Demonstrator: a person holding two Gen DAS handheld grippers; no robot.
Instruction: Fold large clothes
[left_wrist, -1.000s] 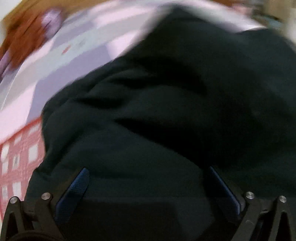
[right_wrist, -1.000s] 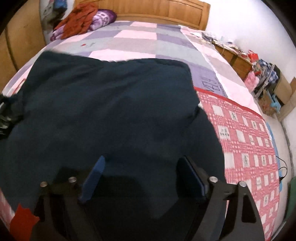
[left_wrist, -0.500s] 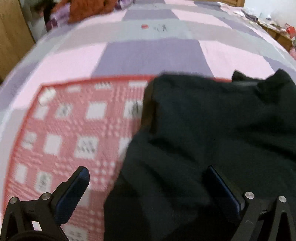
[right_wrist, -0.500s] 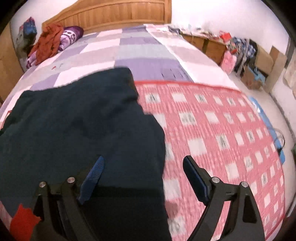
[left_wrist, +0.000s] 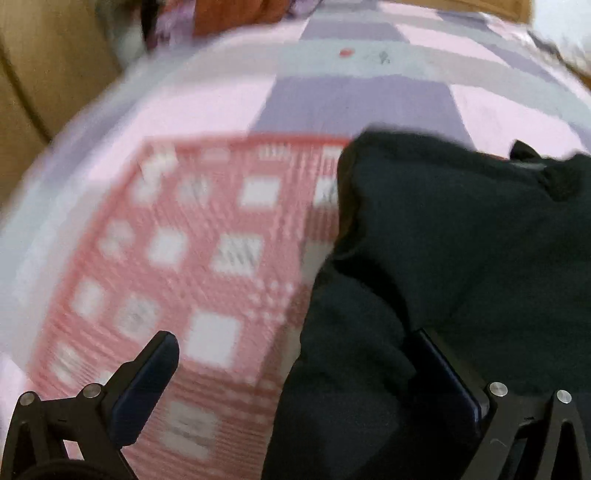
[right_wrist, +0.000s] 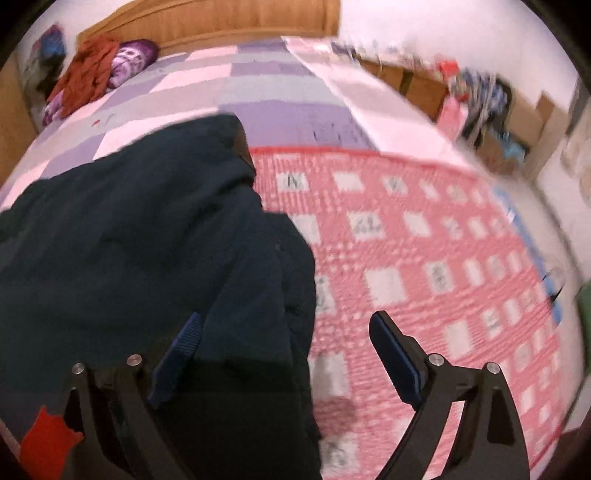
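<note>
A large dark navy garment (left_wrist: 461, 251) lies on the bed, over a red and white checked blanket (left_wrist: 192, 258). In the left wrist view its left edge runs between the fingers of my left gripper (left_wrist: 295, 354), which is open and empty just above it. In the right wrist view the garment (right_wrist: 140, 236) fills the left half, and its right edge falls between the fingers of my right gripper (right_wrist: 284, 332), which is open and empty too. Both views are motion-blurred.
The bed has a pink, purple and grey patchwork cover (right_wrist: 266, 88) and a wooden headboard (right_wrist: 221, 18). An orange garment (right_wrist: 88, 70) and a purple pillow (right_wrist: 133, 59) lie at its head. Cluttered boxes and shelves (right_wrist: 480, 96) stand along the right wall.
Both grippers have swung outward from over the middle of the garment to its side edges, the left to the left edge and the right to the right edge. Both stayed open.
</note>
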